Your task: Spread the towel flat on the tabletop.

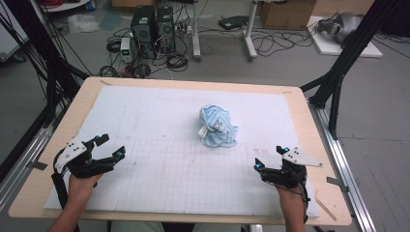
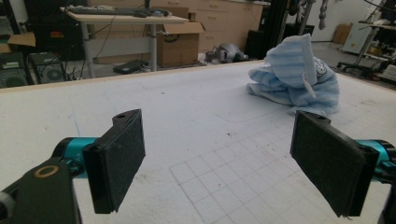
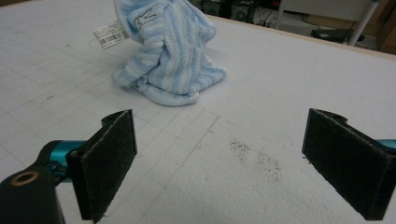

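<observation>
Cables, computer towers (image 1: 152,29) and cardboard boxes clutter the grey floor behind us, and up front we have a pale wooden table (image 1: 319,145) topped with a white gridded foam mat (image 1: 159,145). Starting at the left, our left gripper (image 1: 109,147) hovers low over the near-left corner of the mat, jaws spread wide with nothing between them; in the left gripper view the black pads (image 2: 119,163) frame bare mat only. Moving to the middle, we find the crumpled light-blue striped fleece cloth (image 1: 217,126) bunched in a heap near the mat's centre, a white paper tag (image 3: 110,35) sticking out from it. It lies well apart from both grippers. Over on the right, our right gripper (image 1: 270,158) sits near the near-right corner, jaws likewise wide apart and holding nothing, pointed toward the heap. By our reading, nothing has been started yet: the cloth lies untouched, and the whole job of reaching in, gripping and handling it is ahead.
</observation>
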A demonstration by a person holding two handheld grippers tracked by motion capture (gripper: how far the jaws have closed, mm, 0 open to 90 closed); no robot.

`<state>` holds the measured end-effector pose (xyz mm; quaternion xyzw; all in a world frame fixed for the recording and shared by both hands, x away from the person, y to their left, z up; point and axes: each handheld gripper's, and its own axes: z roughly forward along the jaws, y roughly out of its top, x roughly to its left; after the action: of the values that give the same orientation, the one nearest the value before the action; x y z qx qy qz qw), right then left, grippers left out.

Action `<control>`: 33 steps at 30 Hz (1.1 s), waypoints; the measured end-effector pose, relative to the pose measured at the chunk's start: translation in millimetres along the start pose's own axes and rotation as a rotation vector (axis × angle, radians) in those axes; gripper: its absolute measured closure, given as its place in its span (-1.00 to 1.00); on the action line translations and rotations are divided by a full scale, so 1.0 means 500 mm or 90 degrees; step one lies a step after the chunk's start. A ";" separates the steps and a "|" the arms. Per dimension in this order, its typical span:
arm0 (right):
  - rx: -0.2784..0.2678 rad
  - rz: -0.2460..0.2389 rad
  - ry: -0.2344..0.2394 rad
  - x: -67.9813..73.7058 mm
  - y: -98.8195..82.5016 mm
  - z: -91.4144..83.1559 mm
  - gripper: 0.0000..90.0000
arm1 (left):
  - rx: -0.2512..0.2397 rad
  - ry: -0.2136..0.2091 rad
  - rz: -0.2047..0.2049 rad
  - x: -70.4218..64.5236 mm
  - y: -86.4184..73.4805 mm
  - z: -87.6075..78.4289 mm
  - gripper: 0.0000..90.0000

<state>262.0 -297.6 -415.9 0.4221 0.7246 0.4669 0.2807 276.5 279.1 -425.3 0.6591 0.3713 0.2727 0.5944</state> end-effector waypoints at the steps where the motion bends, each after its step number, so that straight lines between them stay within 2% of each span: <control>1: 0.001 0.001 0.000 -0.001 0.000 0.000 -0.80 | 0.000 -0.002 0.000 0.000 0.000 0.002 -0.60; 3: 0.003 0.003 0.002 0.000 -0.001 0.000 -0.80 | -0.001 -0.004 -0.006 0.000 -0.001 0.005 -0.60; 12: 0.007 0.000 0.005 -0.002 -0.002 0.003 -0.80 | 0.006 -0.003 -0.004 -0.007 -0.005 0.020 -0.60; 15: 0.021 0.005 0.024 0.002 -0.001 0.016 -0.80 | 0.008 -0.005 -0.005 -0.007 -0.006 0.026 -0.60; 19: 0.029 0.002 0.035 0.005 -0.001 0.021 -0.80 | 0.008 -0.012 -0.007 -0.004 -0.007 0.026 -0.60; 24: 0.031 0.006 0.055 0.023 0.008 0.031 -0.80 | 0.006 -0.017 -0.007 -0.006 -0.007 0.019 -0.60; 25: 0.030 -0.003 0.066 0.038 0.016 0.033 -0.80 | 0.006 -0.018 -0.006 -0.008 -0.007 0.019 -0.60; 28: 0.023 -0.013 0.075 0.059 0.031 0.038 -0.79 | 0.009 -0.023 -0.002 -0.011 -0.007 0.023 -0.60; 33: 0.008 -0.013 0.097 0.084 0.063 0.052 -0.79 | 0.013 -0.028 0.000 -0.015 -0.009 0.027 -0.60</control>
<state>273.4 -242.9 -398.3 0.3797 0.7510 0.4903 0.2268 282.3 265.0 -431.0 0.6710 0.3607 0.2544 0.5958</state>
